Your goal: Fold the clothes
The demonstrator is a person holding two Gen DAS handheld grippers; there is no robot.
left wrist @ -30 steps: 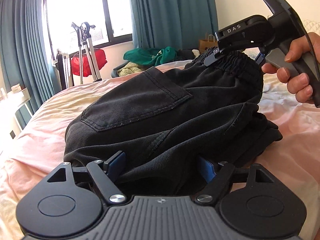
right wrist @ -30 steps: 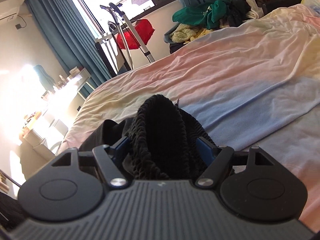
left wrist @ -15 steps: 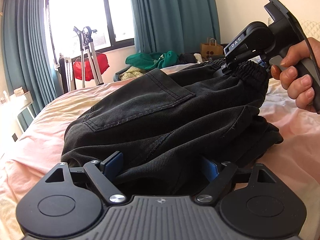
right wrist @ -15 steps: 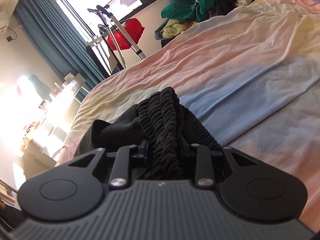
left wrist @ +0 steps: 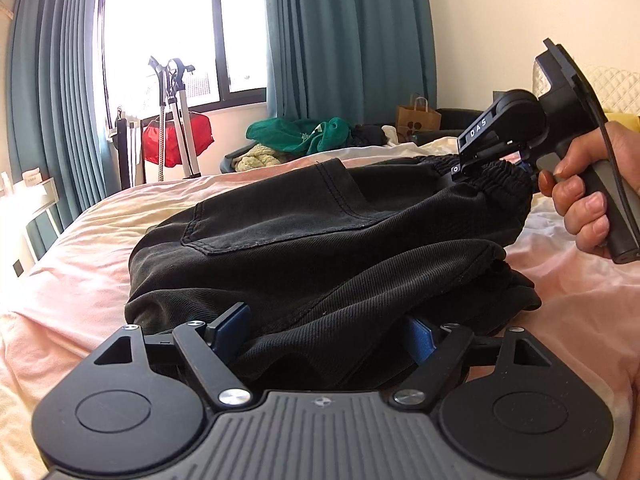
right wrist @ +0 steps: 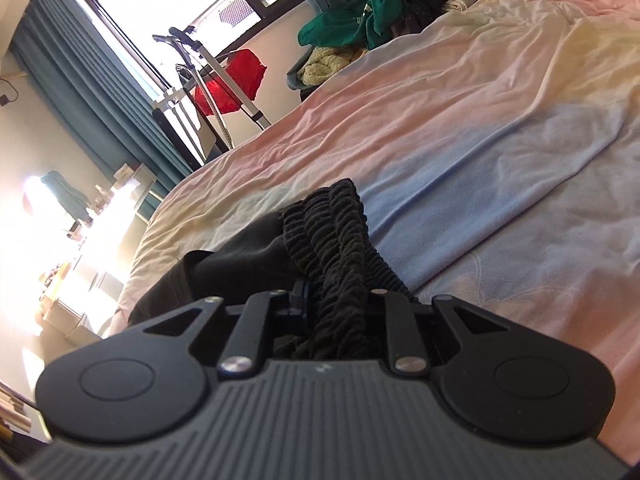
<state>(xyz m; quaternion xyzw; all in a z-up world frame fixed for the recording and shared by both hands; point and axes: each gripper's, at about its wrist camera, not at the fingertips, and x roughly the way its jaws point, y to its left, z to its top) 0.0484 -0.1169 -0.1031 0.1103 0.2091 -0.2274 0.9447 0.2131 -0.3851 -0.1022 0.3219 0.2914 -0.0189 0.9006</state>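
At lower centre of the left wrist view, the left gripper (left wrist: 320, 332) has its fingers spread around the near edge of the black trousers (left wrist: 304, 236) heaped mid-frame on the bed (left wrist: 68, 280); at right, the right gripper (left wrist: 490, 164), held by a hand (left wrist: 580, 208), is clamped on their elastic waistband (right wrist: 340, 248)

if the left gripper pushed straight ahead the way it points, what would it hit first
The black trousers: the left gripper is open with bunched cloth already lying between its fingers, so it would press deeper into that pile at once, well before reaching the right gripper.
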